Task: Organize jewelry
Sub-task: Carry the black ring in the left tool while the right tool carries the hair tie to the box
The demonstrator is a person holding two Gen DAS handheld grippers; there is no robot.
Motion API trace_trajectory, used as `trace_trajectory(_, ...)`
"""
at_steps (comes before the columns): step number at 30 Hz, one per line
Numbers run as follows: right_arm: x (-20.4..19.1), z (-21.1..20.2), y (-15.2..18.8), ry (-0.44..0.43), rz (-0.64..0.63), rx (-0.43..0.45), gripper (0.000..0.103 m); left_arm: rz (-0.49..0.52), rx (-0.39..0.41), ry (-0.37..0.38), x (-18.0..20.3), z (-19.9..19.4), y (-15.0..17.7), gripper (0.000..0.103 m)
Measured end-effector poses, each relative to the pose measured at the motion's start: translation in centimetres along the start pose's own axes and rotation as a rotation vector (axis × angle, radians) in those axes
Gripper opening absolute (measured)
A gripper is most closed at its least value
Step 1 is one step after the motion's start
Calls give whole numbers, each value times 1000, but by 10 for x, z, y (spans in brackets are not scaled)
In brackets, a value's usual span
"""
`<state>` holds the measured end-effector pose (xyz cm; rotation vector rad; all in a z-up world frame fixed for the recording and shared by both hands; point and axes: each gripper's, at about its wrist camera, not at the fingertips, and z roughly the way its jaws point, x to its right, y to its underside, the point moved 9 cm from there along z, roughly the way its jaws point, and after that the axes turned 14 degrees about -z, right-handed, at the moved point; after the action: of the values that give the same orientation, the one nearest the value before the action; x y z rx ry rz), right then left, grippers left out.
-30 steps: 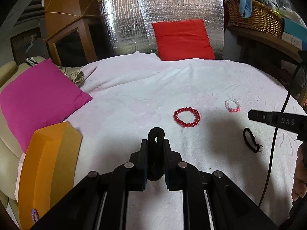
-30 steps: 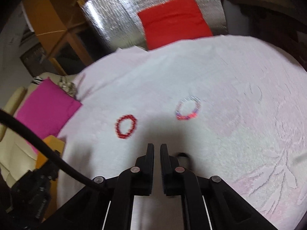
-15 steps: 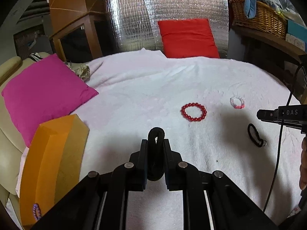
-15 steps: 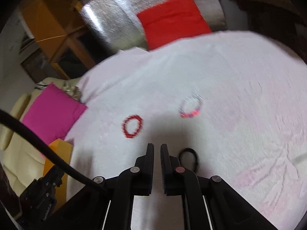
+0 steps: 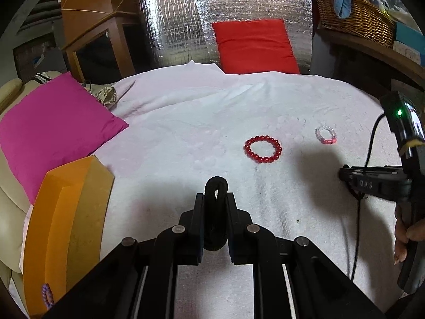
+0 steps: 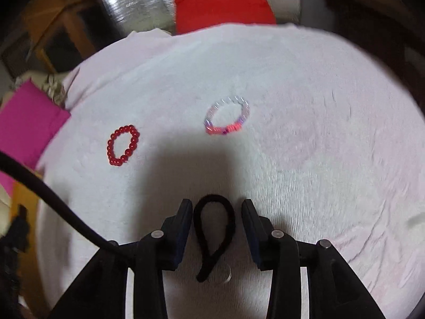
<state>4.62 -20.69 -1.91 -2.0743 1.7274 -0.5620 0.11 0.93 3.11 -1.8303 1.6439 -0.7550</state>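
I'm working over a bed spread with a pale pink towel (image 5: pixel 186 133), cushions and a foil panel behind it. Nearest in, my left claw (image 5: pixel 215 207) is clamped on a black hair tie (image 5: pixel 215 188), its loop poking up above the tips. My right claw (image 6: pixel 216 212) stands apart over the towel, a second black hair tie (image 6: pixel 213 228) lying flat between its fingers, not yet pinched. Beyond that claw and to its left sits the red bead bracelet (image 6: pixel 123 145); straight ahead, a little further, the clear and pink bracelet (image 6: pixel 228 118). I'd judge the job early to midway: one tie in hand, one about to be taken, two bracelets untouched. Only the left wrist view shows the orange box (image 5: pixel 66 223) beside my left claw, with purple beads (image 5: pixel 45 293) at its near corner, likely the destination; only the right wrist view shows the second tie, which the right tool hides from the left camera.
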Motion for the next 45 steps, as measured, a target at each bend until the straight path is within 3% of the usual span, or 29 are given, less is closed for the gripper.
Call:
trace_trajectory(1, -2, 0, 0, 11, -20, -1, 17, -5, 1, 0, -2, -1, -1, 15)
trace_trajectory(3, -5, -3, 0, 16, -35, 14, 13, -13, 5, 3, -4, -3, -2, 15)
trace_trajectory(14, -41, -56, -29, -128, -28, 216, 13, -88, 71, -23, -39, -35, -17, 15)
trace_trajectory(27, -155, -133, -48, -363, -143, 456, 13, -164, 147, -185, -145, -102, -11, 15)
trace_trajectory(37, -269, -163, -49, -528, -246, 464, 13, -224, 172, -249, -209, -125, -5, 15)
trace_trajectory(45, -345, -162, -53, -576, -352, 419, 13, -286, 157, -286, -257, -118, 5, 15)
